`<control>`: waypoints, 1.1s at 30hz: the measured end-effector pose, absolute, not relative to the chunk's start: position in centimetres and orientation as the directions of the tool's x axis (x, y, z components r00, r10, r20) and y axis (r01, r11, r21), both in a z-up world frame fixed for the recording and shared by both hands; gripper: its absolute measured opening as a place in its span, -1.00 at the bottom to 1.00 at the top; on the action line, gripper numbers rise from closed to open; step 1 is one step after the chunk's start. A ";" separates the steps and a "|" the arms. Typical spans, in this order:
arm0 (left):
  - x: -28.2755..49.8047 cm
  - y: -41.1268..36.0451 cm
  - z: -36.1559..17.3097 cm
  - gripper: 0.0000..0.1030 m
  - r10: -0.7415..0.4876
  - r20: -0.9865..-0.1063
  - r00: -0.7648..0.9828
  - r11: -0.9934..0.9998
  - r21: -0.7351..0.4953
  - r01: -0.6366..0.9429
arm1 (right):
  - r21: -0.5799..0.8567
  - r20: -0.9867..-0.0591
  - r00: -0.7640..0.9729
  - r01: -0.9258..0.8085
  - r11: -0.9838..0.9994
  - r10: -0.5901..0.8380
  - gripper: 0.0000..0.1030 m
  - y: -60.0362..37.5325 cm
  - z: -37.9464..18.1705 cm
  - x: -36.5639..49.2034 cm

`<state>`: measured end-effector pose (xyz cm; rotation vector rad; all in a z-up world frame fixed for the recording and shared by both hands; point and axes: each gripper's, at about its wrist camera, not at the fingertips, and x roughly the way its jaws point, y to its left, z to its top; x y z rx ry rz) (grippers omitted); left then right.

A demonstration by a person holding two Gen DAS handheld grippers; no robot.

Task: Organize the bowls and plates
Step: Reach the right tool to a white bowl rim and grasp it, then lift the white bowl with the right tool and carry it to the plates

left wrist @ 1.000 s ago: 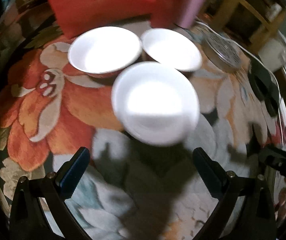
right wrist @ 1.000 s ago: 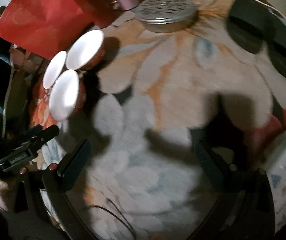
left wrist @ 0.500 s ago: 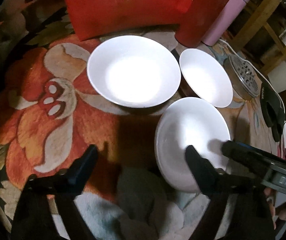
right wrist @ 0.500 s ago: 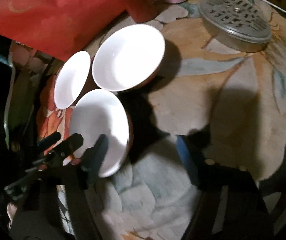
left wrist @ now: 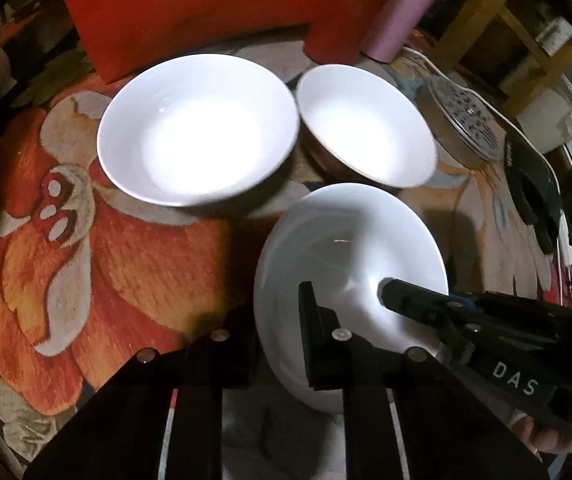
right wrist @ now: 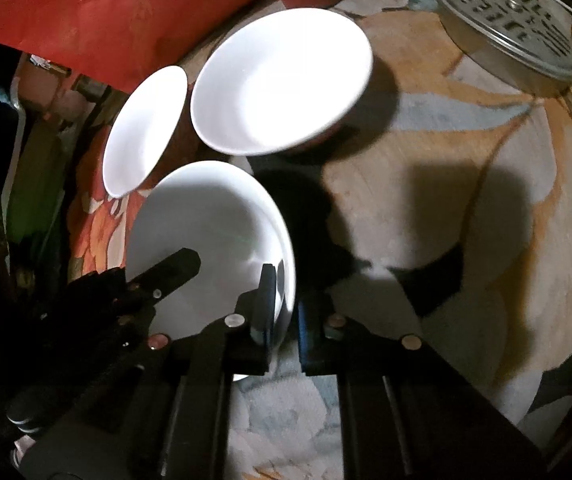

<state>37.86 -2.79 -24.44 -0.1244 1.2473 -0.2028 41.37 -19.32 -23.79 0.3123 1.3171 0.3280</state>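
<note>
Three white dishes sit on a floral cloth. The nearest white bowl (left wrist: 346,240) (right wrist: 206,224) is gripped on opposite rims. My left gripper (left wrist: 278,332) is shut on its near-left rim, one finger inside and one outside. My right gripper (right wrist: 286,312) is shut on its right rim; it also shows in the left wrist view (left wrist: 414,300). A wide white bowl (left wrist: 198,128) (right wrist: 142,128) lies behind to the left. A smaller bowl (left wrist: 366,124) (right wrist: 282,80) with a dark outside stands behind to the right.
A red bag (left wrist: 190,8) and a red cylinder (left wrist: 342,16) with a pink bottle (left wrist: 406,8) stand behind the bowls. A perforated metal tin (right wrist: 510,28) (left wrist: 462,120), a white cable and a black object (left wrist: 530,184) lie to the right.
Both grippers moved in to the nearest bowl and closed on its rim from opposite sides; they were open half a second ago.
</note>
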 end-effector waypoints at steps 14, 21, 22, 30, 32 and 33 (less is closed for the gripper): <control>33.1 -6.7 -19.8 -0.70 -0.253 -0.923 0.291 0.964 -0.215 0.157 | 0.407 -0.885 0.218 -0.061 0.911 0.410 -0.81 -23.0 -20.0 35.5; 30.9 -10.4 -17.6 -0.70 -0.281 -0.921 0.268 0.949 -0.226 0.219 | 0.403 -0.885 0.254 -0.005 0.915 0.391 -0.80 -26.8 -17.9 32.0; 30.5 -11.0 -17.4 -0.70 -0.284 -0.922 0.264 0.947 -0.227 0.228 | 0.402 -0.885 0.258 0.005 0.916 0.387 -0.80 -27.3 -17.7 31.6; 27.7 -17.5 -15.7 -0.70 -0.317 -0.919 0.236 0.914 -0.229 0.336 | 0.389 -0.889 0.300 0.098 0.916 0.346 -0.80 -32.9 -16.2 28.1; 26.9 -19.3 -15.3 -0.70 -0.334 -0.915 0.226 0.900 -0.238 0.366 | 0.385 -0.889 0.317 0.123 0.915 0.331 -0.80 -34.6 -15.8 27.1; 26.5 -20.5 -15.1 -0.70 -0.342 -0.913 0.222 0.890 -0.240 0.387 | 0.383 -0.889 0.322 0.138 0.913 0.324 -0.80 -35.6 -15.6 26.5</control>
